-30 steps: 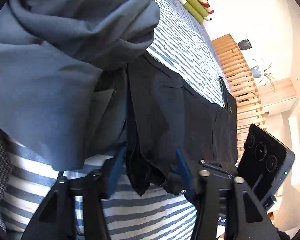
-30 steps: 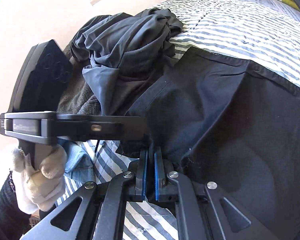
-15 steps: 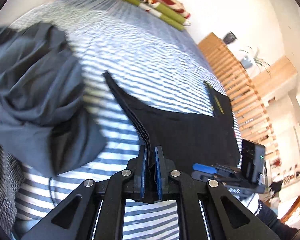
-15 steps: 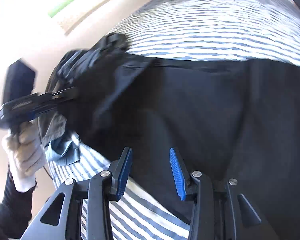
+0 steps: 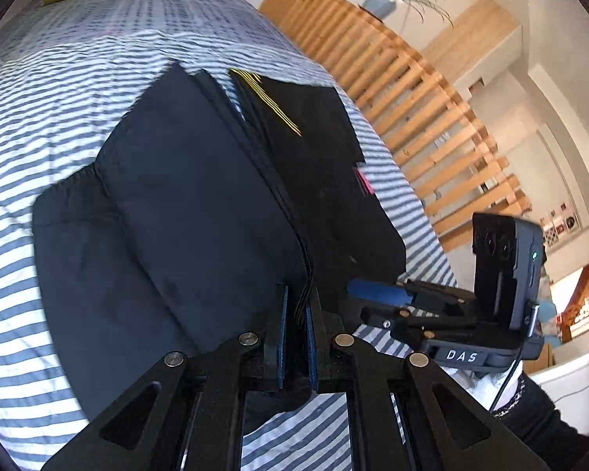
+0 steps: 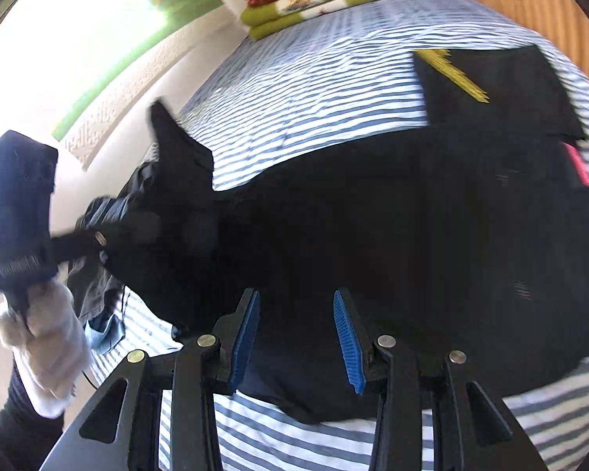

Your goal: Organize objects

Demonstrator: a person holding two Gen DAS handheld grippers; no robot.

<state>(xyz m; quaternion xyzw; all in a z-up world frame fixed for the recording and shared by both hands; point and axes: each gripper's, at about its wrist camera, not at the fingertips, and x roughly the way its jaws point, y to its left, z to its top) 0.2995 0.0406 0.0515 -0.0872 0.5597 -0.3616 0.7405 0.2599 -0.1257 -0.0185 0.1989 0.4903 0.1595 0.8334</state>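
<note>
Now that my right tool [image 6: 296, 337] is hanging open, I am pinching the dark trousers' [image 5: 184, 212] folded edge in my left tool [image 5: 295, 322], swinging them flat beside the black garment [image 5: 318, 133] near the bed's [image 5: 39, 78] right edge.

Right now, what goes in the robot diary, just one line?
left claw: shut on black garment | right claw: open above it | striped bed

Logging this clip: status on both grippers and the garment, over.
Left gripper shut on dark garment, folding it on the striped bed. Right gripper open above it. Folded black item alongside, not blocking.
</note>
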